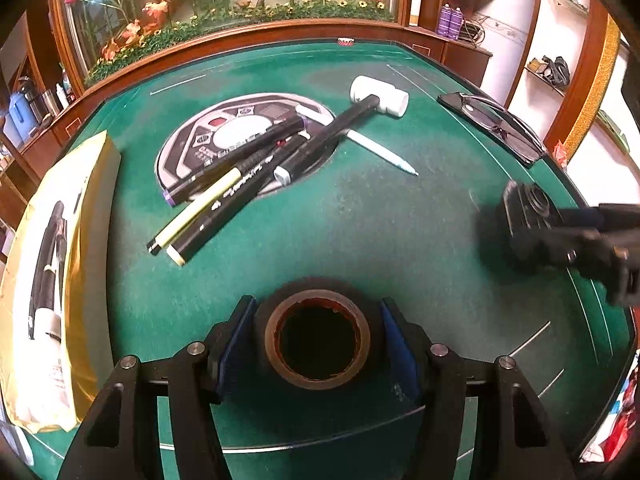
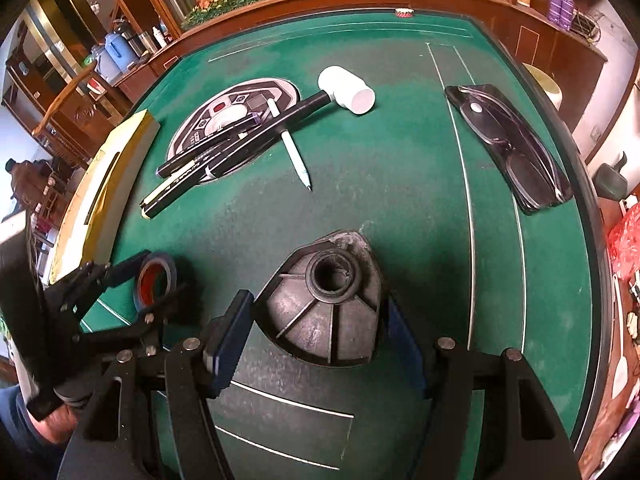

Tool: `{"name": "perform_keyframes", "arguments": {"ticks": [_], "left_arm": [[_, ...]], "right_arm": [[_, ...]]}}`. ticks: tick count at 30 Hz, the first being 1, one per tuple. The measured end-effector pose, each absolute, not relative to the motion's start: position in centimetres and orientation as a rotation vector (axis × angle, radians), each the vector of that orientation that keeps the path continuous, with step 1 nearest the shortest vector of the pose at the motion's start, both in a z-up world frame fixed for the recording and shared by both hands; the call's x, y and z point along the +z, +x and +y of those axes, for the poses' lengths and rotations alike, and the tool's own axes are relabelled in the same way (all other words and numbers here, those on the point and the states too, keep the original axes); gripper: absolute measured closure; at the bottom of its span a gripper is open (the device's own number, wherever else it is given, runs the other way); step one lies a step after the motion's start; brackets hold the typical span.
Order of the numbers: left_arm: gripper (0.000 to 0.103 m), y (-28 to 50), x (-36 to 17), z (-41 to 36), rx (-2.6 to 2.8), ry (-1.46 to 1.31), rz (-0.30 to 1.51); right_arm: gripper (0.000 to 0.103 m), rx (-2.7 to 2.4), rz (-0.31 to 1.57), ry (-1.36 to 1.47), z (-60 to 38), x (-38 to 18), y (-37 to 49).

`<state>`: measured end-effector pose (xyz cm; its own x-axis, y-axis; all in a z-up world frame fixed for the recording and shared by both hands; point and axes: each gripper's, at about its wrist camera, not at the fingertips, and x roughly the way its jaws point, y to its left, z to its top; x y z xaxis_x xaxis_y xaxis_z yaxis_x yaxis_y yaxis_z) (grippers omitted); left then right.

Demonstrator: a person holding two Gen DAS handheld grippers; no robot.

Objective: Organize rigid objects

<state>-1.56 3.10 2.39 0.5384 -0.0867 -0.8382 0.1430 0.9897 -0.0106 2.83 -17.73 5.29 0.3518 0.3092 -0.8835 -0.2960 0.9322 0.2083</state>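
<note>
A black tape roll [image 1: 318, 340] with a brown core sits on the green table, and my left gripper [image 1: 318, 320] is shut on it, its blue pads [image 1: 236, 332] pressed on both sides. The right wrist view shows the same tape roll [image 2: 156, 284] at the lower left. My right gripper [image 2: 320, 328] is shut on a black ribbed plastic piece [image 2: 328, 312] with a round socket. That right gripper [image 1: 532, 232] appears blurred at the right in the left wrist view. A white-headed mallet [image 1: 378, 98], several markers [image 1: 224, 184] and a white pen [image 1: 380, 150] lie beyond.
A yellow box [image 1: 60, 260] lies along the left edge. Glasses on a black case [image 2: 512, 144] rest at the right rim. A round control panel [image 1: 240, 132] is set in the table under the markers. Wooden trim rings the table.
</note>
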Motion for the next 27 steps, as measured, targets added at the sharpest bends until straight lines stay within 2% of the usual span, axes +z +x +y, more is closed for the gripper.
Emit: {"name": "perform_keyframes", "arguments": {"ticks": [10, 27], "left_arm": [[0.038, -1.7, 4.2, 3.1, -0.130, 0.110, 0.948], [0.038, -4.2, 7.1, 7.2, -0.081, 0.125, 0.851]], "right_arm": [[0.038, 0.395, 1.123, 0.022, -17.5, 5.7, 2.6], [0.038, 0.462, 1.086, -0.029, -11.4, 7.0, 1.4]]}}
